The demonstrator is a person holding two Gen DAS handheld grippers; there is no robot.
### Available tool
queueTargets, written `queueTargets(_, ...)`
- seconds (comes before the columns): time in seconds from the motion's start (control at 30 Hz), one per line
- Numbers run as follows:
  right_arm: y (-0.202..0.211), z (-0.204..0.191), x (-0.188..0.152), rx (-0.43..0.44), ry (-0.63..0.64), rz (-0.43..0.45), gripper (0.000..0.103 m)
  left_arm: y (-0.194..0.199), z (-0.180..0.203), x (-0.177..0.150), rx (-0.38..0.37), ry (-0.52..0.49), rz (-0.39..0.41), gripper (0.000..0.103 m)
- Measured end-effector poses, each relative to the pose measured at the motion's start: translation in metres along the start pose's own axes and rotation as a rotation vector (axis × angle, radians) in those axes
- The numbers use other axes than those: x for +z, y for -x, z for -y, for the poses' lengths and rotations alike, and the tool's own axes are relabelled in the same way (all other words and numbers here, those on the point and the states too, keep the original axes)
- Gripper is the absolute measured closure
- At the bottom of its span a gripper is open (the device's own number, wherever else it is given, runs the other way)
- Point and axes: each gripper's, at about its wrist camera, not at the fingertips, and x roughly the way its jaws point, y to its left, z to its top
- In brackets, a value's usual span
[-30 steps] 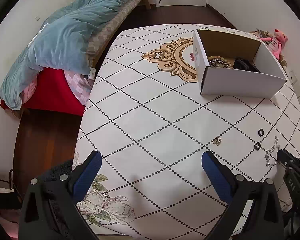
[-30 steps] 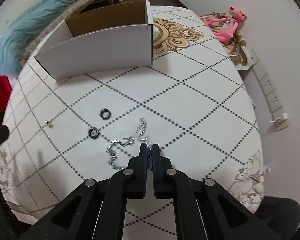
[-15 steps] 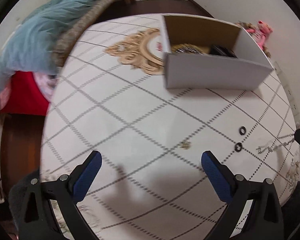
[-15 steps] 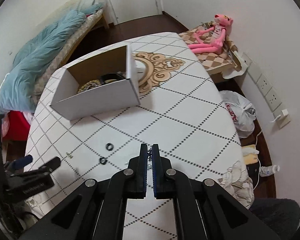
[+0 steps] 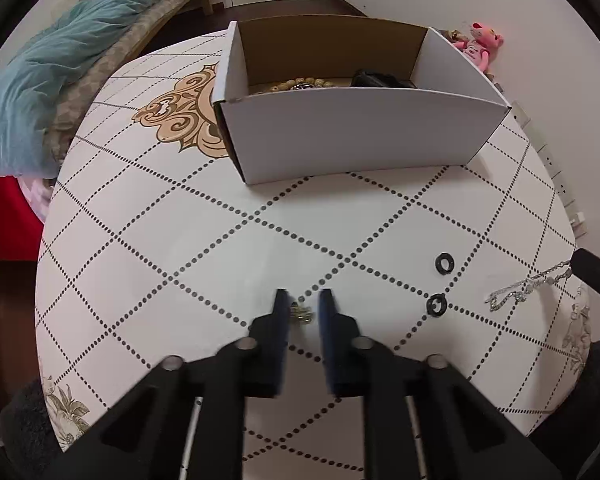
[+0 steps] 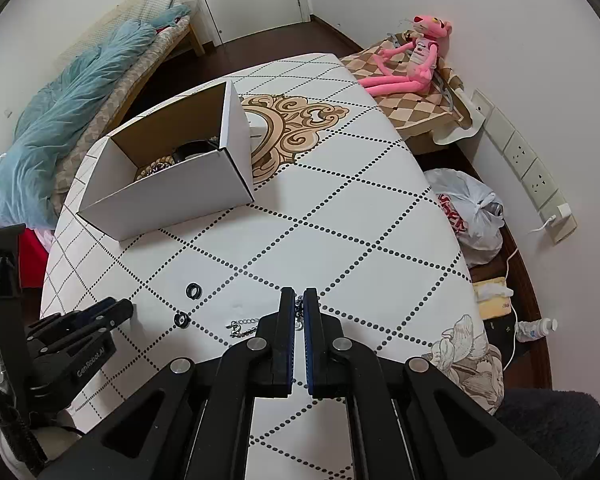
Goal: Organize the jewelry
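A small gold earring [image 5: 302,315] lies on the white patterned table [image 5: 204,240], between the blue pads of my left gripper [image 5: 303,306]. Its jaws are closing, and a narrow gap still shows beside the earring. My right gripper [image 6: 299,304] is shut on one end of a silver chain [image 6: 242,326], whose other end trails on the table to the left. Two black rings [image 5: 445,263] [image 5: 437,305] lie between the two grippers. Behind them an open white cardboard box [image 5: 352,136] holds a beaded bracelet [image 5: 304,82] and a black item [image 5: 380,79].
The table's right edge runs close to the wall with its sockets [image 6: 532,176]. A pink plush toy [image 6: 412,64] sits on a checked cushion beyond the far corner. A tied plastic bag [image 6: 468,212] lies on the floor to the right, and a blue blanket [image 5: 60,80] covers the bed on the left.
My left gripper has come down and forward over the gold earring, and its jaws have narrowed from wide open. My right gripper has risen, drawing the chain's end up off the table.
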Motion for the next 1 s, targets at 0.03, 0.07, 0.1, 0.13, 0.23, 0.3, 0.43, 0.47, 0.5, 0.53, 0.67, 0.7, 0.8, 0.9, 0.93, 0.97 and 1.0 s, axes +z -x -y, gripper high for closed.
queueTargets(0.03, 0.000, -0.001, 0.000, 0.002, 0.001, 0.000, 0.099, 0.000, 0.000, 0.000, -0.007, 0.000, 0.002, 0.097)
queueTargets(0.07, 0.001, -0.002, 0.000, 0.003, 0.004, 0.000, 0.099, 0.000, 0.001, 0.000, -0.015, 0.001, 0.003, 0.097)
queueTargets(0.1, 0.002, -0.003, 0.000, 0.007, 0.005, 0.001, 0.099, 0.001, 0.001, 0.000, -0.024, 0.003, 0.006, 0.097)
queueTargets(0.13, 0.002, -0.004, 0.001, 0.010, 0.006, 0.002, 0.099, 0.003, 0.001, -0.001, -0.028, 0.005, 0.009, 0.097)
queueTargets(0.23, 0.011, -0.009, 0.004, 0.033, 0.012, 0.015, 0.099, 0.010, 0.001, -0.001, -0.046, 0.010, 0.022, 0.097)
queueTargets(0.3, 0.020, -0.012, 0.008, 0.054, 0.017, 0.027, 0.099, 0.022, 0.003, -0.002, -0.063, 0.014, 0.035, 0.097)
queueTargets(0.43, 0.047, -0.023, 0.025, 0.112, 0.038, 0.069, 0.099, 0.055, -0.001, 0.008, -0.113, 0.022, 0.075, 0.097)
queueTargets(0.47, 0.055, -0.026, 0.032, 0.130, 0.044, 0.082, 0.099, 0.067, -0.002, 0.013, -0.125, 0.022, 0.091, 0.097)
queueTargets(0.5, 0.063, -0.029, 0.040, 0.149, 0.049, 0.095, 0.099, 0.075, -0.003, 0.018, -0.132, 0.019, 0.104, 0.097)
queueTargets(0.53, 0.069, -0.032, 0.045, 0.160, 0.053, 0.104, 0.099, 0.085, -0.004, 0.024, -0.140, 0.015, 0.120, 0.097)
queueTargets(0.67, 0.093, -0.046, 0.082, 0.224, 0.081, 0.143, 0.099, 0.118, -0.011, 0.055, -0.168, 0.011, 0.174, 0.097)
queueTargets(0.7, 0.096, -0.050, 0.090, 0.229, 0.090, 0.152, 0.099, 0.123, -0.012, 0.065, -0.170, 0.009, 0.185, 0.097)
queueTargets(0.8, 0.098, -0.063, 0.123, 0.240, 0.129, 0.169, 0.099, 0.123, -0.019, 0.094, -0.177, 0.008, 0.192, 0.097)
queueTargets(0.9, 0.085, -0.075, 0.152, 0.244, 0.152, 0.149, 0.099, 0.115, -0.024, 0.112, -0.184, 0.021, 0.178, 0.097)
queueTargets(0.93, 0.079, -0.080, 0.162, 0.234, 0.167, 0.139, 0.099, 0.110, -0.025, 0.119, -0.187, 0.024, 0.167, 0.097)
queueTargets(0.97, 0.072, -0.084, 0.170, 0.226, 0.175, 0.130, 0.099, 0.104, -0.026, 0.125, -0.191, 0.027, 0.153, 0.097)
queueTargets(1.0, 0.063, -0.088, 0.177, 0.219, 0.183, 0.110, 0.099, 0.099, -0.028, 0.128, -0.193, 0.031, 0.143, 0.097)
